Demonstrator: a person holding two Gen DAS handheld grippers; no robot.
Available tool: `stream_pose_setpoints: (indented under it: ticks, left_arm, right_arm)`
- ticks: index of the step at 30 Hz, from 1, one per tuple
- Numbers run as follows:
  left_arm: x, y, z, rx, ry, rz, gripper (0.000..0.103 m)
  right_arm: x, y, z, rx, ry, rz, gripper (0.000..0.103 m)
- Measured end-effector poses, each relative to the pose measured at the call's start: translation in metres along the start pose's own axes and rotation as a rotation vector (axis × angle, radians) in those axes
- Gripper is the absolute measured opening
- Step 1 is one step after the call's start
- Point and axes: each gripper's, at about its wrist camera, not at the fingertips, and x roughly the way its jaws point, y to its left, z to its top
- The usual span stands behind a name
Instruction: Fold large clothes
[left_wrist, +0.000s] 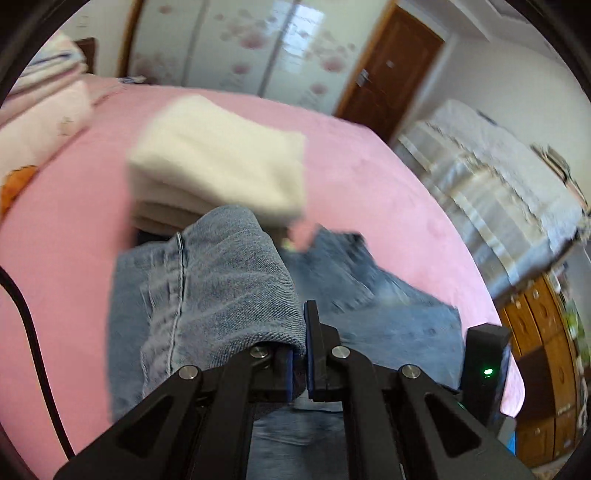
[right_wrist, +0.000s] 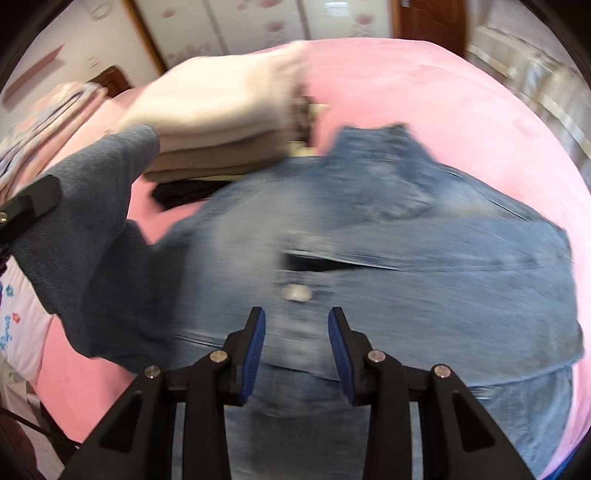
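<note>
A blue denim jacket lies spread on the pink bed sheet, blurred by motion. My left gripper is shut on a fold of the jacket's sleeve, which drapes over its left finger and is lifted off the bed. In the right wrist view that sleeve hangs at the left from the left gripper's black body. My right gripper hovers over the jacket's front, open, with nothing between its blue pads.
A stack of folded cream and tan clothes sits on the bed just beyond the jacket. Folded bedding is piled at the left. A black cable hangs at the left edge. A covered cabinet stands past the bed's right side.
</note>
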Motion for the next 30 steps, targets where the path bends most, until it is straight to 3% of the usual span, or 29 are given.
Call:
stream_pose_setpoints:
  ticks: [3,8,13,14,20,23,29,30]
  left_arm:
    - [0.045,-0.039,-0.025,0.024,0.102,-0.032,0.003]
    - [0.109,-0.073,-0.080,0.081,0.295,-0.017,0.007]
    - [0.129,-0.081,-0.110,0.110,0.390,0.001,0.037]
    - [0.127,-0.079,-0.111,0.104,0.410,-0.002,0.048]
    - [0.101,-0.080,-0.104,0.081,0.433,-0.066,0.055]
    - [0.076,-0.076,-0.097,0.048,0.450,-0.091,0.071]
    - [0.023,-0.039,-0.098,-0.039,0.444,-0.053,0.072]
    - [0.016,-0.030,-0.097,-0.056,0.433,-0.038,0.072]
  right_arm:
    - [-0.002,-0.044,-0.010,0.037,0.019,-0.041,0.036]
    - [-0.002,-0.097,-0.026,0.074,0.063,-0.083,0.036]
    - [-0.006,-0.117,-0.031,0.066,0.073,-0.074,0.036]
    - [-0.008,-0.118,-0.031,0.062,0.070,-0.070,0.036]
    - [-0.015,-0.109,-0.022,0.014,0.051,-0.035,0.036]
    - [-0.022,-0.099,-0.015,-0.020,0.033,-0.020,0.036]
    - [-0.034,-0.058,-0.001,-0.150,-0.017,0.035,0.036]
    - [-0.034,-0.050,0.001,-0.175,-0.024,0.042,0.041]
